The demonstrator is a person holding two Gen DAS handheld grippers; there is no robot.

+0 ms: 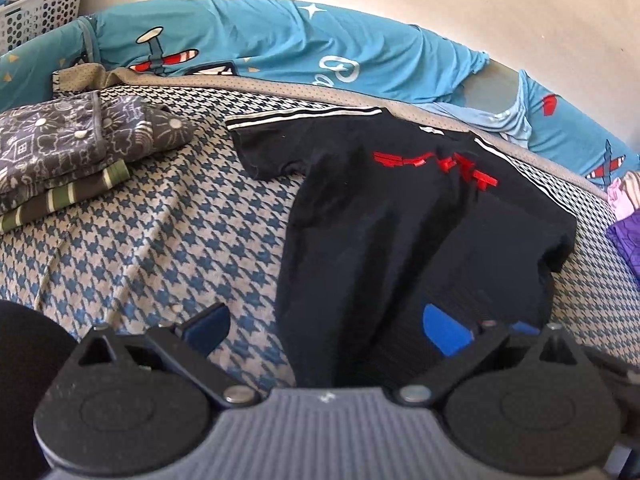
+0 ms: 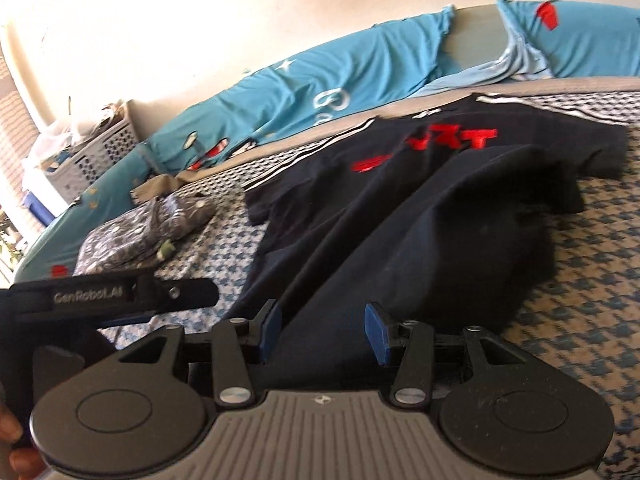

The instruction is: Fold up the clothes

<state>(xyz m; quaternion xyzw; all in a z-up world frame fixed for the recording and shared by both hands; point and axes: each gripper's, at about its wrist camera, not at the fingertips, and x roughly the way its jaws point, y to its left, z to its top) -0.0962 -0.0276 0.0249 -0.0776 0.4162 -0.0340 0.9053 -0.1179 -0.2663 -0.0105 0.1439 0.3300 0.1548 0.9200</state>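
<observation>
Black T-shirt [image 1: 384,208] with red chest lettering [image 1: 436,166] and white shoulder stripes lay on the houndstooth bedspread [image 1: 152,232], collar toward 12 o'clock, hem toward 6 o'clock under both cameras. In the right wrist view one side was already lapped over the body in a long diagonal ridge.

Left gripper [image 1: 336,328]: fingers spread wide, hem cloth lying between them, pads not pressing it. Right gripper [image 2: 324,330]: fingers apart with shirt fabric between them; no pinch visible. Its own view was motion-blurred.

Folded stack, grey patterned garment [image 1: 80,144] over a green striped one [image 1: 68,196], sat at 9 o'clock of the shirt. Blue cartoon-print quilt [image 1: 280,40] bunched along 12 o'clock; purple clothing [image 1: 624,240] at 3 o'clock.

Risks, as I judged them:
- Neither gripper held cloth, so the lapped side could slump back open; the ridge looked loose, not creased.
- Closing on the hem now could catch both layers unevenly and skew the next fold.
- Soft bedspread might get pinched together with the shirt and drag.
- A sweep toward 9 o'clock could knock the stack.
</observation>
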